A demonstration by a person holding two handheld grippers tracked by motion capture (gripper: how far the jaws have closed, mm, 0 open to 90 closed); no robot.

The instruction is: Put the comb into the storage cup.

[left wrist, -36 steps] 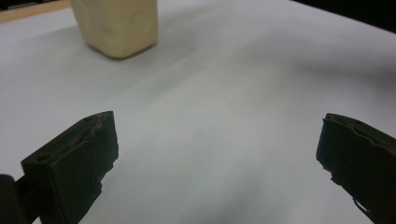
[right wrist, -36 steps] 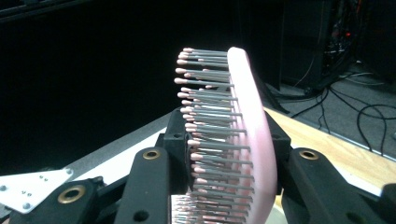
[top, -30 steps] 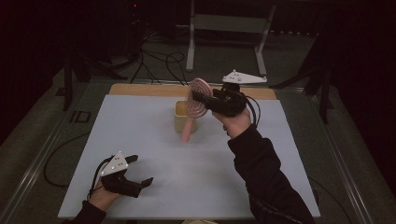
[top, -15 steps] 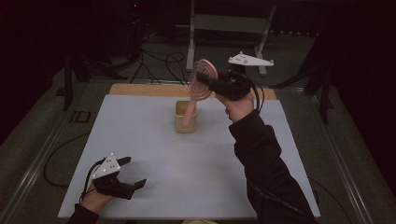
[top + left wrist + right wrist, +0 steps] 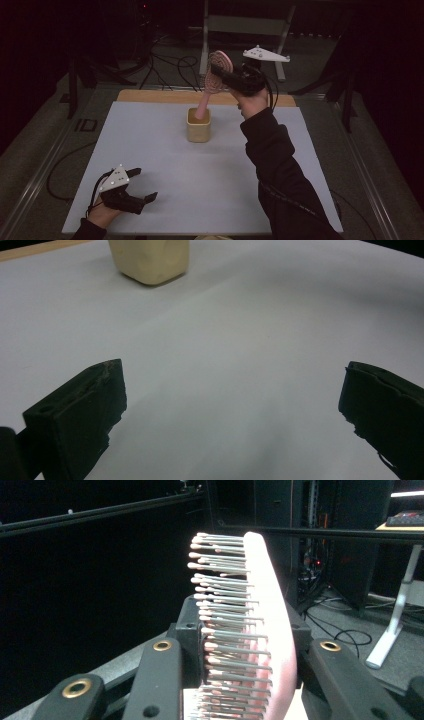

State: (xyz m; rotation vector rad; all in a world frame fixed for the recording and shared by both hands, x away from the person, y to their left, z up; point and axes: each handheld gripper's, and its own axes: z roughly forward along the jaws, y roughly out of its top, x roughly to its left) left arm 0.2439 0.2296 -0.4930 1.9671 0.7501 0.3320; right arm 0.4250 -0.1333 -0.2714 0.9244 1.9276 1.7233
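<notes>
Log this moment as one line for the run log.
right gripper: shut on pink hairbrush head | brush handle in beige cup | left gripper: open, resting low on table

Dark, dimly lit room; pale grey rectangular tabletop (image 5: 150,150) with light wooden far edge (image 5: 150,95); grey floor (image 5: 40,150); black cables (image 5: 170,65); grey metal stand (image 5: 245,25) behind.

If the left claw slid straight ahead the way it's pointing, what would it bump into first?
Probably the cream cup. The left claw is open over bare table, and the cup sits ahead, a bit off to one side, so it might just slip past.
</notes>
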